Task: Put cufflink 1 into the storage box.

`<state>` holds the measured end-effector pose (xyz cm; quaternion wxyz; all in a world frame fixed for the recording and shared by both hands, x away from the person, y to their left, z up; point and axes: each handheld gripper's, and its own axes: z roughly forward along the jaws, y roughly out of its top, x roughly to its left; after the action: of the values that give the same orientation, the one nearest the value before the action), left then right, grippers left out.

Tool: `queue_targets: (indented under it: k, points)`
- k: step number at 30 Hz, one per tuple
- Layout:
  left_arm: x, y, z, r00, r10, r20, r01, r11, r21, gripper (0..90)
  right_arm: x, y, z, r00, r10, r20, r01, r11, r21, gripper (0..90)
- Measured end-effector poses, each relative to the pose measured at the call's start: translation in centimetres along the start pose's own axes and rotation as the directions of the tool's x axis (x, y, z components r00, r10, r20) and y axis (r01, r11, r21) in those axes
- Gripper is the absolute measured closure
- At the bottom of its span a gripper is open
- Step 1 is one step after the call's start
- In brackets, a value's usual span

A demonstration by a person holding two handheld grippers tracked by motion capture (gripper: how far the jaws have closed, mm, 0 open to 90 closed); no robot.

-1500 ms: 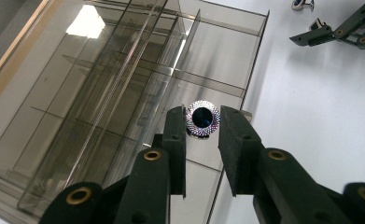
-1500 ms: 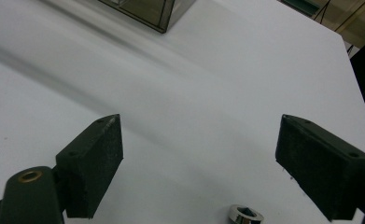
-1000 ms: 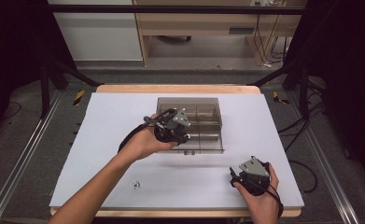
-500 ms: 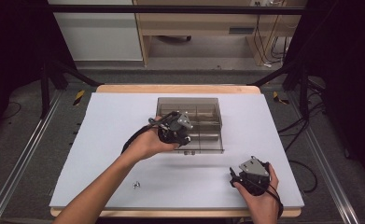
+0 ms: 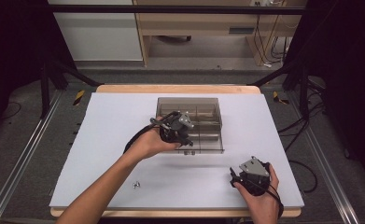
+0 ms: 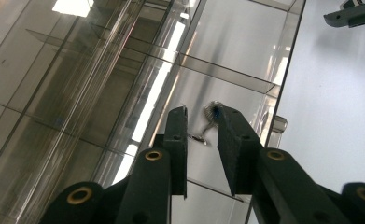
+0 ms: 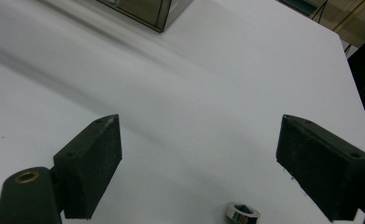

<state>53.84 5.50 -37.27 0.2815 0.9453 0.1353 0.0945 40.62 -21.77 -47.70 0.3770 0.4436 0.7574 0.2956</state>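
So, your left gripper (image 6: 202, 122) hangs over the clear compartment box (image 5: 208, 108), above its near row, jaws set narrow. A small metal screw (image 6: 212, 116) sits at the tips, right against the right-hand jaw; can't tell if the pads actually pinch it or if it lies on the box floor just behind them. In the high view that gripper (image 5: 186, 140) tilts down into the box's near-left part, w/ your left hand (image 5: 150, 142) at the box's near-left corner.

Your right gripper (image 7: 199, 158) is well apart from the box, toward its near-right, low over the white table (image 5: 115, 121), jaws spread wide, nothing between them. A small shiny nut (image 7: 242, 214) lies on the table just under that gap. From above, it (image 5: 232, 177) sits in your right hand (image 5: 259, 196) near the table's front edge.

Near-left of the box, well apart, two small metal bits (image 5: 136, 185) lie on the table.
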Motion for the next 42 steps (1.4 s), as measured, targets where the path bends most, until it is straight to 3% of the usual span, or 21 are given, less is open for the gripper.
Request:
queue_targets:
  k: [8,12,14,19,24,26,29,30,32,34,36,40,42]
  points:
    - [0.2,-0.5,-2.4,0.9982,0.000,-0.059,-0.004,0.9977,-0.067,69.6,0.1,0.4,-0.1,0.9999,0.002,-0.015,-0.002,1.000,-0.003,16.2]
    - [0.0,-1.3,-4.2,0.9962,-0.005,-0.086,-0.003,0.9954,-0.095,67.2,0.1,1.6,-0.4,0.9985,-0.038,-0.039,0.038,0.999,0.000,22.8]
    - [-0.1,-1.9,-5.1,0.9938,0.002,-0.111,-0.012,0.9955,-0.094,65.6,-0.4,2.5,-0.8,0.9973,-0.053,-0.051,0.053,0.999,0.004,27.1]
    - [-0.7,-4.0,-6.8,0.9885,-0.034,-0.147,0.013,0.9900,-0.141,55.0,-2.8,4.7,-1.9,0.9926,-0.062,-0.105,0.068,0.996,0.056,37.3]
    - [-1.1,-6.3,-7.7,0.9751,-0.054,-0.215,0.023,0.9896,-0.142,37.3,-4.7,5.4,-2.3,0.9811,-0.058,-0.184,0.090,0.981,0.169,45.9]
    - [-1.3,-7.3,-7.9,0.9738,-0.083,-0.212,0.049,0.9860,-0.159,29.0,-5.2,5.3,-2.3,0.9784,-0.048,-0.201,0.089,0.975,0.203,49.9]
    - [-1.5,-9.1,-7.8,0.9663,-0.128,-0.223,0.090,0.9809,-0.172,20.0,-5.9,5.0,-1.9,0.9742,-0.006,-0.226,0.066,0.963,0.260,54.2]
    - [-1.5,-9.8,-7.7,0.9642,-0.138,-0.227,0.099,0.9801,-0.172,17.4,-6.2,4.9,-1.7,0.9695,0.032,-0.243,0.038,0.960,0.277,55.9]
    - [-1.5,-11.2,-7.4,0.9616,-0.171,-0.215,0.129,0.9726,-0.193,15.1,-6.7,4.6,-1.3,0.9656,0.077,-0.248,0.003,0.951,0.310,58.3]
    - [-1.6,-12.7,-7.1,0.9538,-0.205,-0.219,0.158,0.9638,-0.215,13.1,-7.0,4.4,-1.0,0.9628,0.106,-0.249,-0.016,0.941,0.339,60.4]
    - [-1.7,-14.2,-6.7,0.9522,-0.209,-0.223,0.164,0.9652,-0.204,10.8,-7.0,4.3,-0.7,0.9578,0.131,-0.256,-0.030,0.931,0.364,61.4]
    - [-1.8,-16.7,-6.6,0.9360,-0.259,-0.238,0.201,0.9494,-0.241,9.5,-6.5,3.9,-0.1,0.9604,0.130,-0.247,-0.020,0.915,0.403,63.4]
    - [-1.6,-17.2,-7.0,0.9327,-0.243,-0.267,0.192,0.9601,-0.204,9.4,-6.4,3.7,0.2,0.9611,0.137,-0.240,-0.025,0.907,0.420,64.1]
